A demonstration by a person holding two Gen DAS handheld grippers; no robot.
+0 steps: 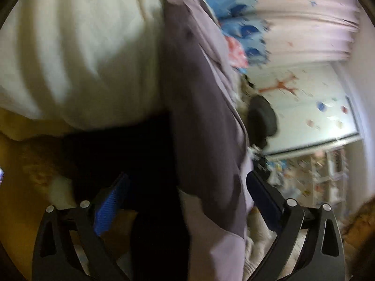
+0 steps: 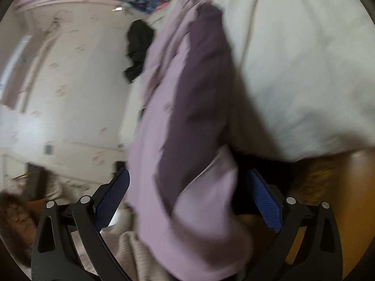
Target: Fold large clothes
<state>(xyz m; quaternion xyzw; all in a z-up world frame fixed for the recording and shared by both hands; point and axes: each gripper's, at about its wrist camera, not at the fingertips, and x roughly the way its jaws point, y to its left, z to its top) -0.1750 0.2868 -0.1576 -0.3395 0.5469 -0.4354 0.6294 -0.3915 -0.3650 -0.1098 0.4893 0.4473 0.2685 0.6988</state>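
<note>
A lilac and dark purple garment [image 1: 206, 121] hangs in a bunched fold down the middle of the left wrist view. It also shows in the right wrist view [image 2: 187, 117]. My left gripper [image 1: 187, 192] is open, its blue-padded fingers [image 1: 110, 201] wide apart, with the garment passing between them. My right gripper [image 2: 187, 187] is also open, pads [image 2: 264, 199] spread on either side of the cloth. Neither pad presses on the fabric. Both frames are motion-blurred.
A white quilted bed cover [image 1: 77, 53] fills one side of each view. A blue patterned cloth [image 1: 236, 11], a black garment [image 2: 138, 49], a knitted beige cloth [image 2: 136, 253], a wallpapered wall [image 1: 304, 107] and shelves [image 1: 323, 178] lie around.
</note>
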